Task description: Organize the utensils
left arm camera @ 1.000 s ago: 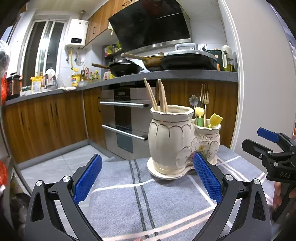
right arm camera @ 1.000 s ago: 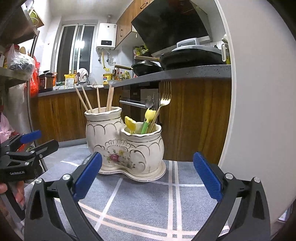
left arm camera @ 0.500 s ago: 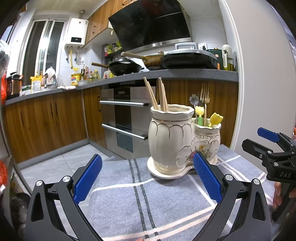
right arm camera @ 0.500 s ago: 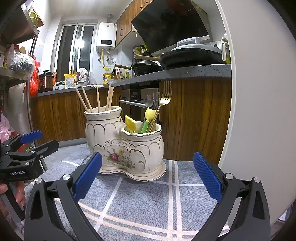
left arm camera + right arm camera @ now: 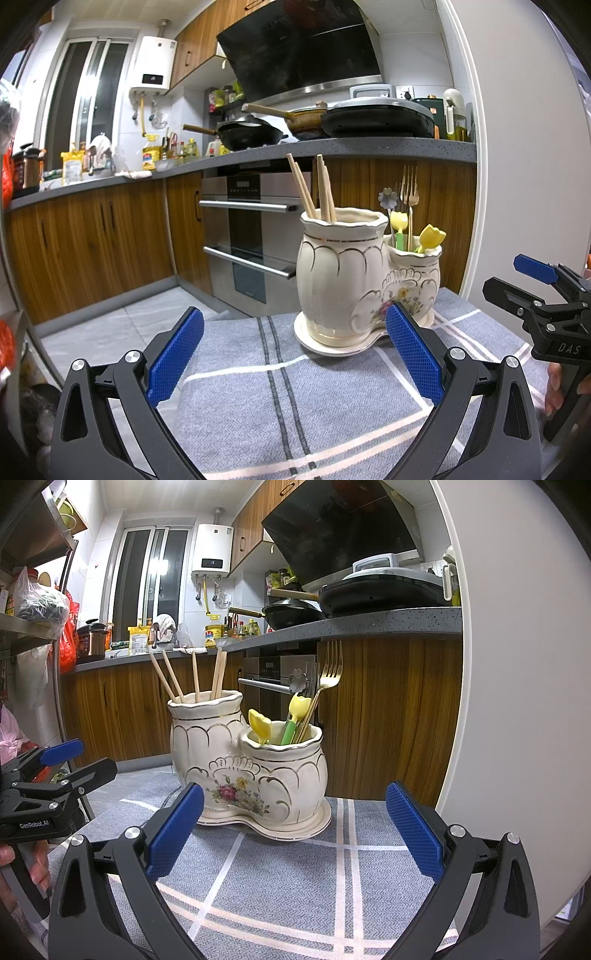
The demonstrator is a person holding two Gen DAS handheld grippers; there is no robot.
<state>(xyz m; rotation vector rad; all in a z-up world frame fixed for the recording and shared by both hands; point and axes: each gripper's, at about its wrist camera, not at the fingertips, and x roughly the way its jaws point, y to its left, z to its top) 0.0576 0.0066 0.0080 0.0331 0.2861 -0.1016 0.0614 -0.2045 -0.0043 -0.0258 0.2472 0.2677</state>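
A cream double-pot ceramic utensil holder stands upright on a grey checked cloth. Its taller pot holds several wooden chopsticks. The shorter pot holds gold forks, a flower-topped spoon and yellow tulip-topped utensils. My left gripper is open and empty, short of the holder. My right gripper is open too, with nothing between its fingers. Each gripper shows at the edge of the other's view.
A white wall or pillar rises close on the right of the cloth. Beyond the holder are wooden cabinets, an oven and a dark counter with pans. A metal shelf with bags stands at the left.
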